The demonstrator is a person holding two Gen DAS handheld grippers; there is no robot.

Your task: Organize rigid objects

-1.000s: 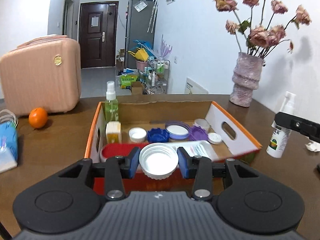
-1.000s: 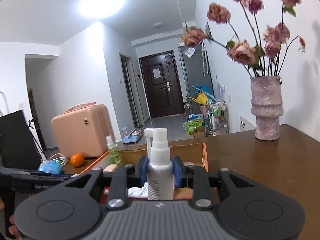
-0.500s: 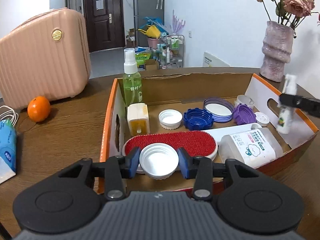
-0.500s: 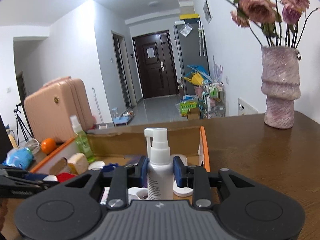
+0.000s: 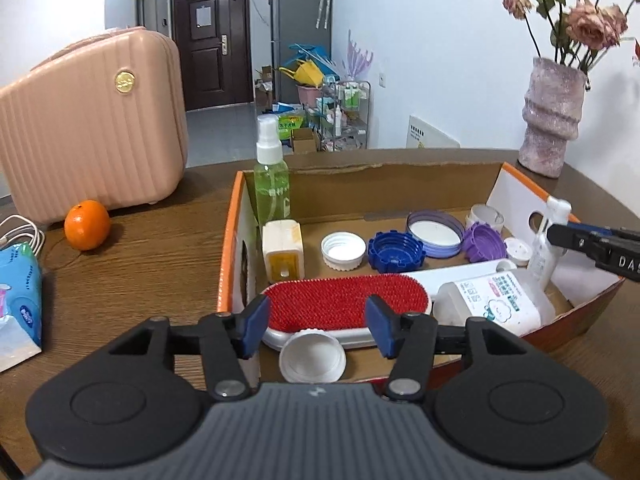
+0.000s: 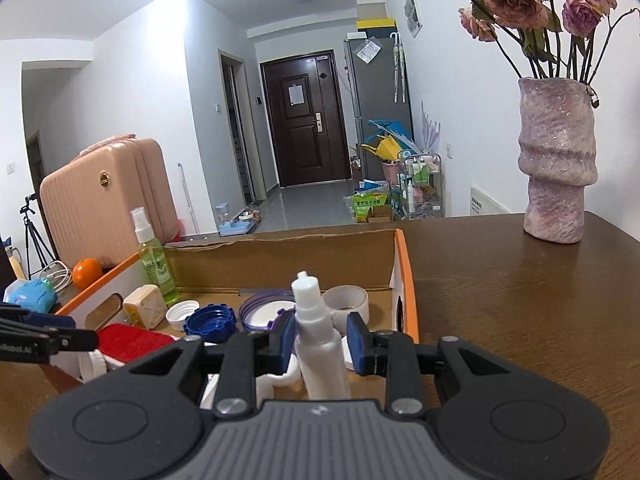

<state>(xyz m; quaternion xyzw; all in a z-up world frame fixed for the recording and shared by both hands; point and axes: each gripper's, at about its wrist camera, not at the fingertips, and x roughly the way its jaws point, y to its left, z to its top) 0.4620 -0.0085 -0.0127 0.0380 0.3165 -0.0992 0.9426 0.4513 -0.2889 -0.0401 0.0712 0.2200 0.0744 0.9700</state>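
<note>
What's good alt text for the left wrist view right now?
The left claw, jaws opening, has let go of a white cap at the near edge of a cardboard box, beside a red brush. An orange sits on the table left of it.

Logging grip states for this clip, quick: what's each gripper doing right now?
Left gripper: jaws opening, white cap released below.
Right gripper: shut on white spray bottle.

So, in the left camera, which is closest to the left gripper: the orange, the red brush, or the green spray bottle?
From the left gripper:
1. Red brush, just ahead, in the box.
2. Green spray bottle, box's back left corner.
3. Orange, out on the table, far left.
</note>
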